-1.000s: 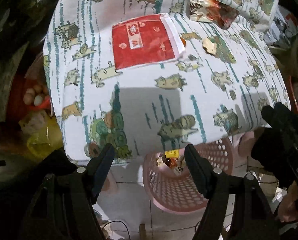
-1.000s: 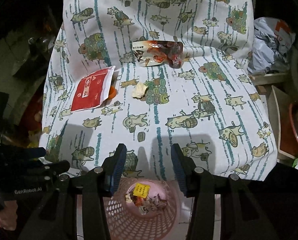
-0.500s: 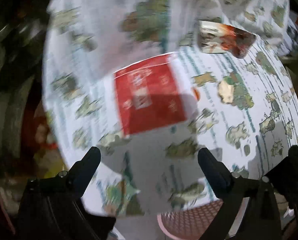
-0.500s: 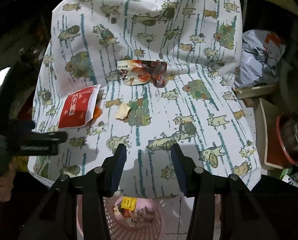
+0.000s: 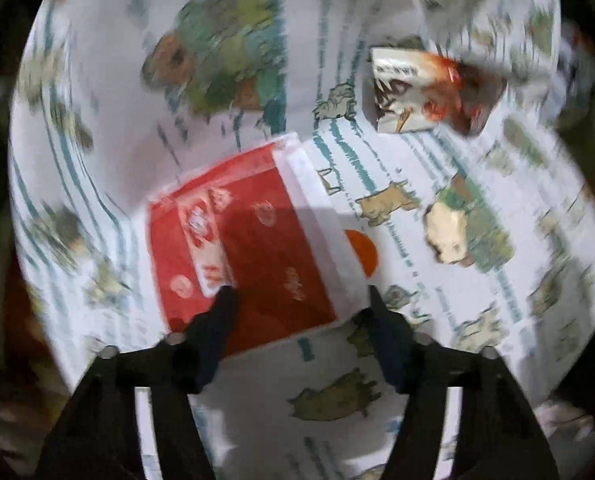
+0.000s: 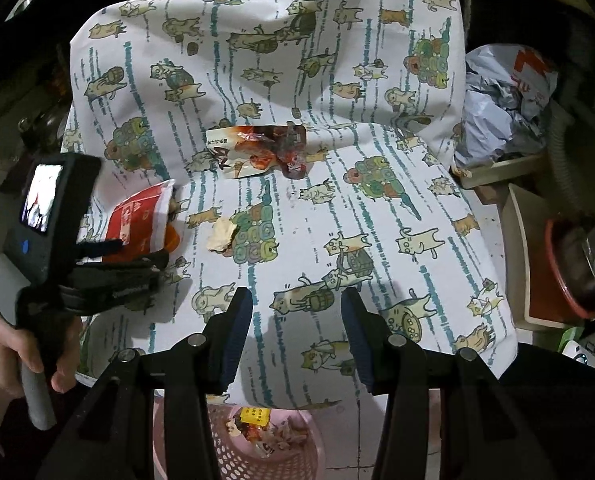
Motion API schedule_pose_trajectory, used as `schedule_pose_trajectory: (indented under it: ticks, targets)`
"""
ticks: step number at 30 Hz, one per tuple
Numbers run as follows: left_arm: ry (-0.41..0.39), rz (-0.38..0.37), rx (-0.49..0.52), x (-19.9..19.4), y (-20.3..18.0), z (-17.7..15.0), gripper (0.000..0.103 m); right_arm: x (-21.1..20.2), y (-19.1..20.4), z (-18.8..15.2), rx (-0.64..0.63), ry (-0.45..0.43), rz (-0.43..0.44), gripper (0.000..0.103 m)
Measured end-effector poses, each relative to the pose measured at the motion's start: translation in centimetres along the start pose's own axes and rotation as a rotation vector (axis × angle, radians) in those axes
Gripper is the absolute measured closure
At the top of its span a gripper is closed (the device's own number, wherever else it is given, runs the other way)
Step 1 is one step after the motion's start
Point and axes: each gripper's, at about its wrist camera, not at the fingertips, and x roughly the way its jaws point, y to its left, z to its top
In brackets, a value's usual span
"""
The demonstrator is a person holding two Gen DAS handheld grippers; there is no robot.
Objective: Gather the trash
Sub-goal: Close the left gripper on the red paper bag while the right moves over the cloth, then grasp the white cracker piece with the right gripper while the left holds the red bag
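Note:
A flat red and white packet lies on the cat-print tablecloth. My left gripper is open, its fingertips right at the packet's near edge; it also shows in the right wrist view at the packet. An orange scrap peeks from under the packet. A crumpled snack wrapper and a beige crumpled scrap lie further on. My right gripper is open and empty above the table's near edge.
A pink mesh basket holding several wrappers stands on the floor below the table's near edge. A grey plastic bag and a red-rimmed bowl crowd the right side. Dark clutter lies to the left.
My left gripper has moved forward over the table to the red packet's near edge. My right gripper has drawn back slightly and stays open.

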Motion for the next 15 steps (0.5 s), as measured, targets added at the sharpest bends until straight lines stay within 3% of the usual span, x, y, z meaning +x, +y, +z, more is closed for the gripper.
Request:
schedule_pose_trajectory:
  ticks: [4,6,7,8,10,12,15]
  targets:
    - [-0.046,-0.005,0.007,-0.6,0.2,-0.7,0.063,0.4,0.1,-0.1,-0.004,0.016,-0.005,0.054]
    - [-0.046,-0.007,0.002,-0.8,0.1,-1.1,0.078,0.6,0.2,-0.2,-0.009,0.022,-0.008,0.054]
    - [-0.040,-0.003,0.001,-1.1,0.0,-1.3,0.091,0.7,0.3,-0.2,-0.012,0.024,-0.008,0.054]
    - [-0.030,-0.001,0.004,-1.2,-0.2,-1.5,0.096,0.7,0.3,-0.3,-0.016,0.026,-0.010,0.054]
    - [-0.009,0.001,0.036,-1.5,0.0,-1.8,0.103,0.8,0.3,-0.2,-0.015,0.027,-0.014,0.054]
    - [-0.017,0.034,0.078,-2.9,-0.4,-2.2,0.103,0.8,0.3,-0.2,-0.008,0.028,-0.012,0.054]
    - [-0.038,0.010,0.076,-5.4,0.4,-2.9,0.103,0.8,0.3,-0.2,-0.002,0.030,-0.006,0.054]
